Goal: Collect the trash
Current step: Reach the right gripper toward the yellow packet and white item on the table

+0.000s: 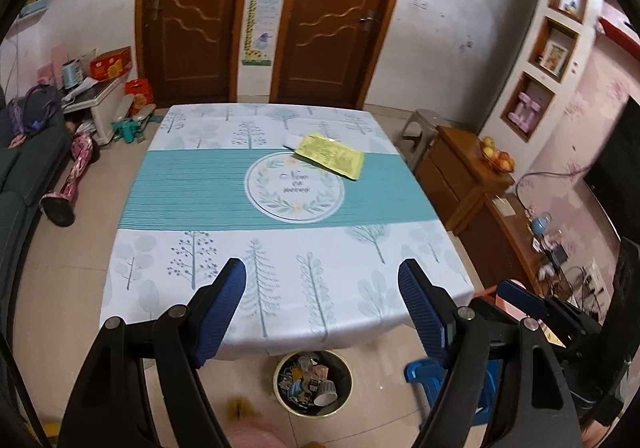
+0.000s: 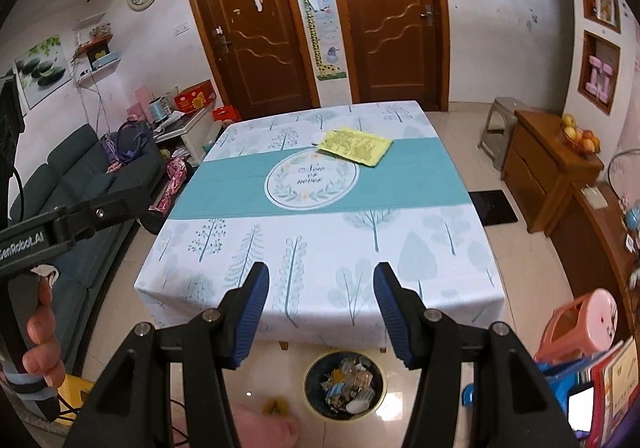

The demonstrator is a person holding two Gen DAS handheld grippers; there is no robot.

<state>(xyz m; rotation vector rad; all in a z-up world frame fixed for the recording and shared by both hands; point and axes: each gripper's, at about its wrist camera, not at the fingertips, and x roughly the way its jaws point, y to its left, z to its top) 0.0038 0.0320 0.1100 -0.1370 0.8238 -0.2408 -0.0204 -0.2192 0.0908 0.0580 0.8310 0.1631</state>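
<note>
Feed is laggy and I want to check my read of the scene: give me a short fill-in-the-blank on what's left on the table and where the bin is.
1. The packet left on the table is ____ in colour.
2. The trash bin stands on the ____.
3. The left claw and the right claw each hold ____.

Missing words: yellow; floor; nothing

Yellow packet [image 1: 330, 155] print perhaps unreadable

Even, fairly dim indoor light, no hard shadows. Strong fisheye bending with black corners. Floor tiles [image 2: 256, 392] below the right gripper [image 2: 320, 280] show glare; details beyond it look soft.
</note>
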